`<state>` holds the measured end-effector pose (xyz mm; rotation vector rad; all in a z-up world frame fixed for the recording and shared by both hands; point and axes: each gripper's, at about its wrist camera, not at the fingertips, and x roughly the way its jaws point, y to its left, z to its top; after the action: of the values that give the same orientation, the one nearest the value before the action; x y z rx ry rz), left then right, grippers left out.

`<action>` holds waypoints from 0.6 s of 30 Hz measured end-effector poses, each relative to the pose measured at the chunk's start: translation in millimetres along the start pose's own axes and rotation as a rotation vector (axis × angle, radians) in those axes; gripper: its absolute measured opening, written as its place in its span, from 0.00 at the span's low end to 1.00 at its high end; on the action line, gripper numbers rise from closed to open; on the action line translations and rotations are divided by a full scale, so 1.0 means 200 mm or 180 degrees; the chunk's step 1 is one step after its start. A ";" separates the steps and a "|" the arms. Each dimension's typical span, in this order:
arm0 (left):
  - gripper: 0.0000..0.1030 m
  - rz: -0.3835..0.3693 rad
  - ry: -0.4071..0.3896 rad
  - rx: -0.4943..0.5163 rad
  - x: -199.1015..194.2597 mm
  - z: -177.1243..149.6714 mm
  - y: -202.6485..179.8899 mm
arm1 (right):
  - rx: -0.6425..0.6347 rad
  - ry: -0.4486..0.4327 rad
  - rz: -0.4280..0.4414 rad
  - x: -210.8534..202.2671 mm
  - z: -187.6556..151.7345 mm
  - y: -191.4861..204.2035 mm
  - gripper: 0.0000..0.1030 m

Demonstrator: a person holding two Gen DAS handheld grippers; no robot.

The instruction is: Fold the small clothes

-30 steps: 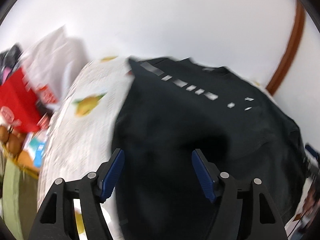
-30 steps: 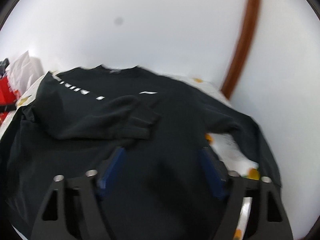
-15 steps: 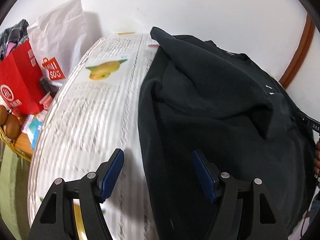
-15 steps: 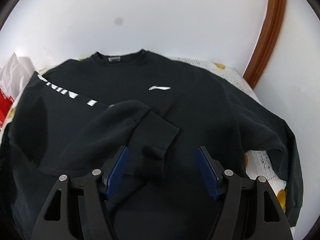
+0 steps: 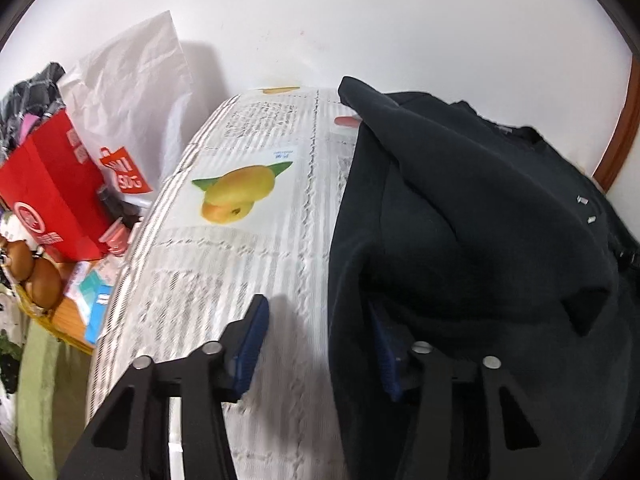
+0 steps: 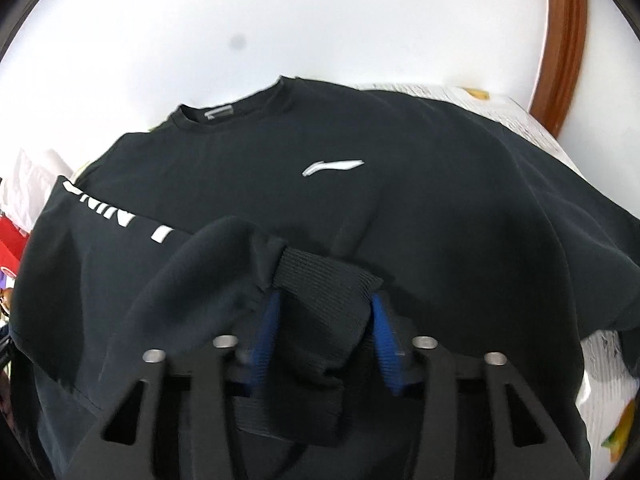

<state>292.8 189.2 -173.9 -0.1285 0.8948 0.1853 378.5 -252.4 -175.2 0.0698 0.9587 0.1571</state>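
Note:
A black sweatshirt (image 6: 360, 208) with a white chest logo lies face up on a table covered with printed paper (image 5: 248, 248). Its left sleeve is folded across the body, with the ribbed cuff (image 6: 324, 292) lying between the blue pads of my right gripper (image 6: 324, 320), which is open around it. My left gripper (image 5: 320, 344) is open at the sweatshirt's left side edge (image 5: 340, 280); its right pad is under or behind the fabric, its left pad (image 5: 252, 344) over bare paper.
A red shopping bag (image 5: 52, 192) and a white plastic bag (image 5: 132, 92) stand left of the table, with a basket of eggs (image 5: 36, 276) and small boxes below. A white wall is behind. A brown wooden frame (image 6: 564, 40) runs at the right.
My right gripper has moved forward onto the folded sleeve's cuff, which now sits between its pads. My left gripper has moved to the sweatshirt's left edge, low over the table.

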 end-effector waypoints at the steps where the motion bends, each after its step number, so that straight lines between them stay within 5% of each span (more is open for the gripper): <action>1: 0.35 -0.0019 0.0008 0.0022 0.02 0.01 -0.01 | -0.0012 -0.0008 0.0091 0.00 0.00 0.01 0.22; 6: 0.09 -0.0083 0.0011 0.0153 0.04 0.03 -0.05 | -0.0262 -0.0172 0.0107 -0.09 0.05 0.06 0.13; 13: 0.07 0.0000 -0.0051 0.0161 0.04 0.01 -0.07 | -0.0050 -0.0781 -0.0051 -0.39 0.21 -0.17 0.13; 18: 0.07 -0.0002 -0.0033 0.0108 0.04 0.01 -0.06 | 0.0266 -0.0548 -0.0005 -0.35 0.21 -0.38 0.13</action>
<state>301.7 178.5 -178.5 -0.0961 0.8871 0.1700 381.7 -338.5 -104.5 0.1571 0.7932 0.1076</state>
